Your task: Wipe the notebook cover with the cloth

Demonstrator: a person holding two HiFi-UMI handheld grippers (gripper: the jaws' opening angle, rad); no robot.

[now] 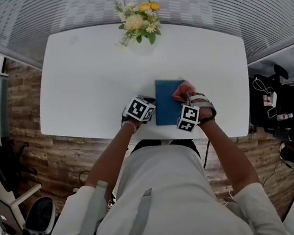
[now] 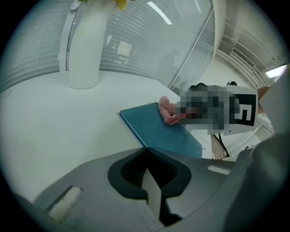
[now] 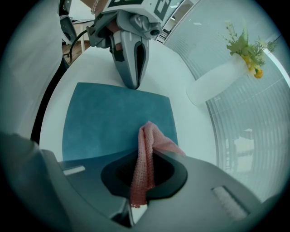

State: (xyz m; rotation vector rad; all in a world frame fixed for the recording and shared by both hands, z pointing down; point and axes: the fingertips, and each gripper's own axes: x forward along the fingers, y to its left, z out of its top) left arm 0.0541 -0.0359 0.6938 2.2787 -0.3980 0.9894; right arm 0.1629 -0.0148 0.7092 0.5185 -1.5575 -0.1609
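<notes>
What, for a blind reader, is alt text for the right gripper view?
The right gripper, fingers shut on a pink cloth, is over a blue notebook. The left gripper, fingers closed, meets its far edge; a vase stands at right.

We see a teal-blue notebook [image 1: 167,104] lying flat and closed, cover up, on the white surface [image 1: 87,85] near its front edge. A pink knitted cloth [image 1: 182,91] sits bunched on the cover by its far right corner. One end of it is pinched between the jaws of the right tool [image 3: 144,172].
</notes>
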